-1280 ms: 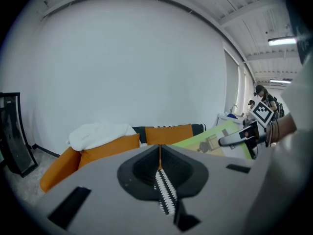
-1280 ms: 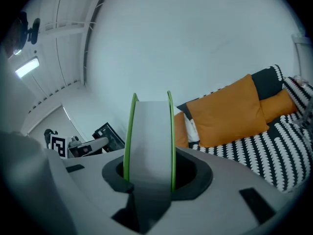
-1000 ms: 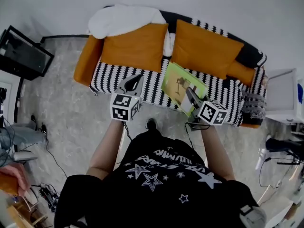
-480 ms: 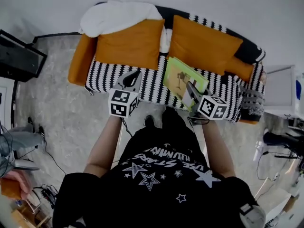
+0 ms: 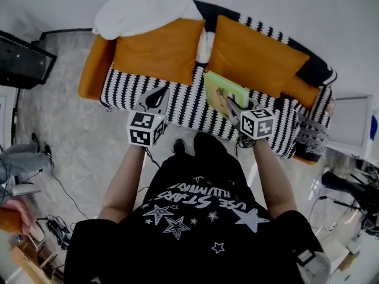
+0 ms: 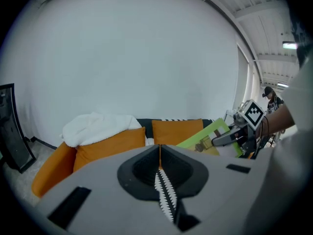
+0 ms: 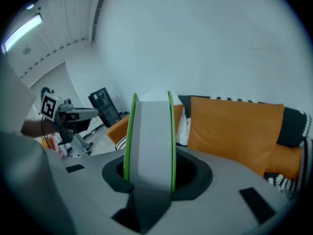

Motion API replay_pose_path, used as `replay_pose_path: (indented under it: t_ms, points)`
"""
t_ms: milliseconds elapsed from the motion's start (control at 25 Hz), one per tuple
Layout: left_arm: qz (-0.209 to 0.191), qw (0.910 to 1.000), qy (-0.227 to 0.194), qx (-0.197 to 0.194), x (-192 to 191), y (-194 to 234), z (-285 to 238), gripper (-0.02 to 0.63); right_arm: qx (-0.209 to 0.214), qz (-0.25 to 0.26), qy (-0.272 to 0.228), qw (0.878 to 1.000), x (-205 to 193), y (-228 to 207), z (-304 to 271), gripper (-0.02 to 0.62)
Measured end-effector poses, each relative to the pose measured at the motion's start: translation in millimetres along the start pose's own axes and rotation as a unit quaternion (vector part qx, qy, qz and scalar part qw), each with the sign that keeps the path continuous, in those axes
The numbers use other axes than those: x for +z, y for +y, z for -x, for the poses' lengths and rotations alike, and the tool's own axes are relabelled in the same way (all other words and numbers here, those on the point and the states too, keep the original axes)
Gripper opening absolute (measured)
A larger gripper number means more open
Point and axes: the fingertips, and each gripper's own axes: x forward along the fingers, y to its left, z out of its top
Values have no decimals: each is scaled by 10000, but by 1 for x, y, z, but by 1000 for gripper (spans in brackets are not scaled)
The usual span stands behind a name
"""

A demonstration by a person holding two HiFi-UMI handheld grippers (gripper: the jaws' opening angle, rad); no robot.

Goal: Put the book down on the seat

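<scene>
While my right jaws (image 5: 233,107) hold the same pinch as a second ago, the book (image 5: 220,90) between them has travelled forward. Before, it hung over the front edge of the striped seat (image 5: 183,108). Now it is deeper over the seat, and its far edge comes near the foot of the orange cushion (image 5: 254,61) that stands ahead of these jaws. I have also stepped closer to the sofa, so both grippers are more above the seat than in front of it.

In the right gripper view I see the two green covers and the pale block of pages standing straight between the jaws, which press on it from both sides. The grip has not loosened at all.

My left jaws (image 5: 155,99) are pressed together with nothing in them. They wait over the seat, well apart to the left of the book, in front of the other orange cushion (image 5: 159,49).

From the left gripper view the book looks tilted, with its far edge raised, and I think it does not lie on the seat yet, though I cannot see its underside. For the task this means, in my judgement, that the carrying is almost finished. What remains is to lower the book flat and only then let the right jaws spread.
</scene>
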Motion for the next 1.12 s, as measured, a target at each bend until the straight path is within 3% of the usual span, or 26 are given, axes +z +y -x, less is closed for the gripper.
replay_pose_path:
  t_ms: [240,520,840,1120]
  points:
    - [117,9996,158,190,7,0,-36,14,428,974,653,9922,11,-20,-35,147]
    - [189,9982,305,476,11,15,-71,14,767,1950,1276,9694,10,-45,-83,147]
    - [587,9929,517,898,-4,36,-98,14,1155,2682,2159,9317,-7,-69,-140,147]
    - [789,9887,717,1053,-20,49,-122,14,1668,3329,2942,8802,-26,-74,-192,147]
